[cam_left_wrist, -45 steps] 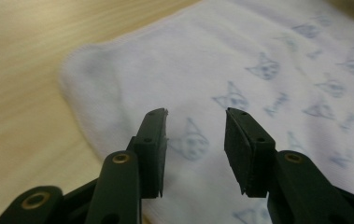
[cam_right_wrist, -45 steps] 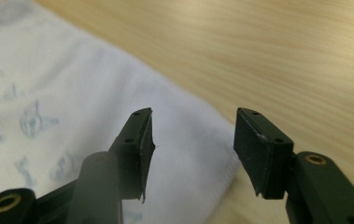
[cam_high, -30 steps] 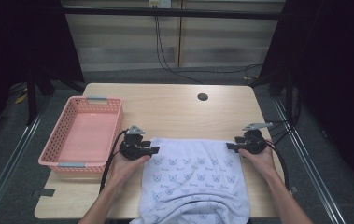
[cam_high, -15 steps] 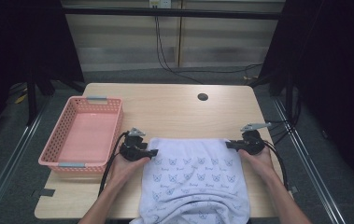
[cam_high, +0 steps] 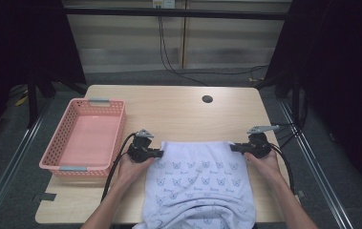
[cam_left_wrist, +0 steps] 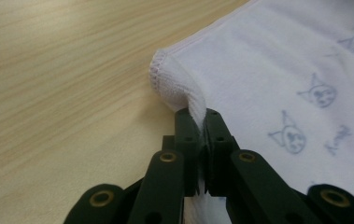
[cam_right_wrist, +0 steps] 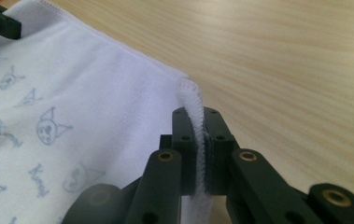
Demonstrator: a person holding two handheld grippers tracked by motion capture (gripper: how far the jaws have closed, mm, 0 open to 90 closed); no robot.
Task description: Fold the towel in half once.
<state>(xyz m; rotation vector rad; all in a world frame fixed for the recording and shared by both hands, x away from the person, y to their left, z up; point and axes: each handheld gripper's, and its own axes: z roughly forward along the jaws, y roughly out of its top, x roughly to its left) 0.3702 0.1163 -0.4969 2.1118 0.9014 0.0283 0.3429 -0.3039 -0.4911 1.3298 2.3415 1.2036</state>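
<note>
Both tools have just been closing since the earlier high-view pictures, and each now has cloth between its jaws, while the hands and the cloth lie where they did

Largest is the wooden table, bare across its far half apart from a dark round hole. On its left side, well apart from the work, stands a pink basket with nothing in it. The white towel, printed with small cat faces, lies flat on the near middle of the table, its near end hanging over the table edge toward the person

The left tool is pressed together on the towel's far left corner, where the stitched hem curls up into the jaws. The right tool pinches the far right corner the same way, hem edge standing between the pads

The step in hand looks like a two-corner lift for a fold. To do it well, both corners should rise together and level, keeping the far edge taut between the tools so that the cloth does not sag or twist, and the grips should stay firm, since only a narrow strip of hem is caught
</note>
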